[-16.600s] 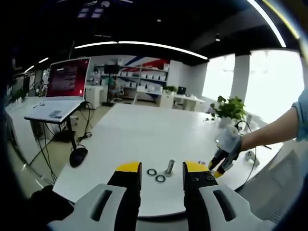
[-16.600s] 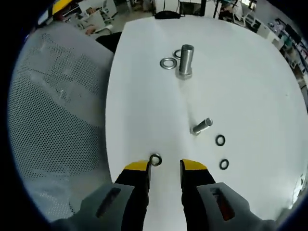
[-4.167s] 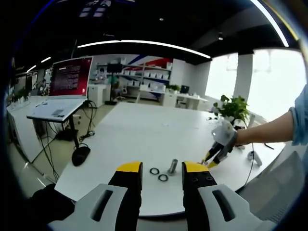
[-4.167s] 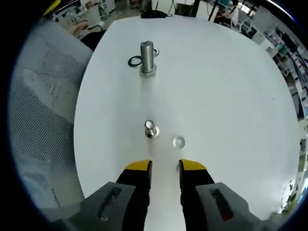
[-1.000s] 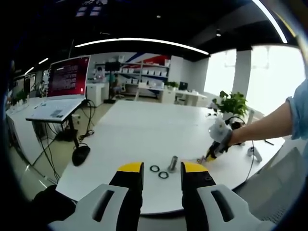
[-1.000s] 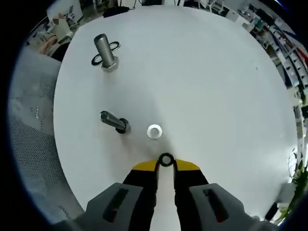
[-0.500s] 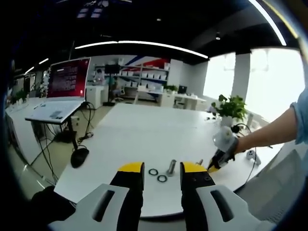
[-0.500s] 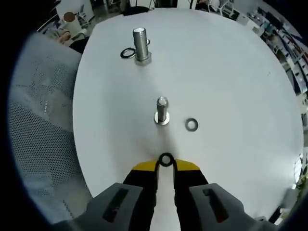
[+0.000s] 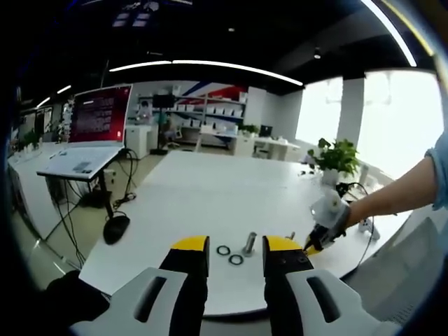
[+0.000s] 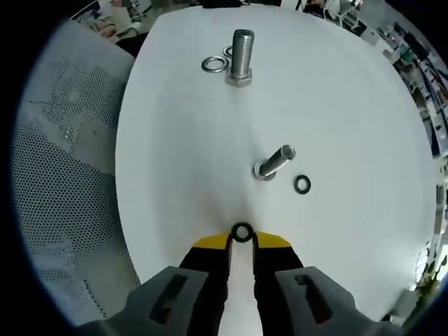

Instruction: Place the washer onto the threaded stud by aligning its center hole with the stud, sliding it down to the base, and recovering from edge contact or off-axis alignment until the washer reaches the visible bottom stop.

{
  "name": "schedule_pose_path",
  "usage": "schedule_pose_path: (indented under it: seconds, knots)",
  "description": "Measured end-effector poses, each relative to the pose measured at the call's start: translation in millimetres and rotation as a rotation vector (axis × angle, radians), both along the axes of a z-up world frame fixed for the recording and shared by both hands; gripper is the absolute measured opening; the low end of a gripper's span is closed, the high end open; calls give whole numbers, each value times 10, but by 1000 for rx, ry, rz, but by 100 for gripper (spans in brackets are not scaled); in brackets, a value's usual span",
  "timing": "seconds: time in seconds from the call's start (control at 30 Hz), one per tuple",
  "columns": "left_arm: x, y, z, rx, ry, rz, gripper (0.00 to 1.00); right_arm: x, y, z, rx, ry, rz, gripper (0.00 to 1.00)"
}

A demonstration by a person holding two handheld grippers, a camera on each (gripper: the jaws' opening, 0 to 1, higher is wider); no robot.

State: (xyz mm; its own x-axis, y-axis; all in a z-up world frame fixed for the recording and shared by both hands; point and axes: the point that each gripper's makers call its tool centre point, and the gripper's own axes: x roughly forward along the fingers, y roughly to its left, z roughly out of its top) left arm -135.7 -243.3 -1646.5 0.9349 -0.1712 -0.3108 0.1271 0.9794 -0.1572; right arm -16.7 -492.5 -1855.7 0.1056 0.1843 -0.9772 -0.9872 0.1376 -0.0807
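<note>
Your right gripper [image 10: 241,241] pinched the washer [image 10: 241,232] at its yellow tips, jaws pressed onto its rim. The small threaded stud [image 10: 274,162] stood on the white table [image 10: 350,105] just ahead of those tips and slightly to the right in the right gripper view, its shaft leaning away. A loose washer [image 10: 302,184] lay just beside it. Your left gripper [image 9: 235,246] hung spread and empty, well back, so the right was the nearer hand.
</note>
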Motion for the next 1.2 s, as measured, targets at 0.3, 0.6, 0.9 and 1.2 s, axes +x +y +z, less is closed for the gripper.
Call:
schedule_pose_path:
  seconds: [0.3,0.6,0.9,1.2]
  knots:
    - [-8,-10,-21,9,13,-8,28,42,-18,2,-7,58,-61,4]
    - [8,-5,0,-2,3,-1,28,-10,4,9,-53,1,19,4]
    - [6,0,4,-5,-1,0,28,0,19,5,-73,35,-8,4]
    - [10,3,5,-7,-3,2,28,19,16,-18,-83,36,-11,4]
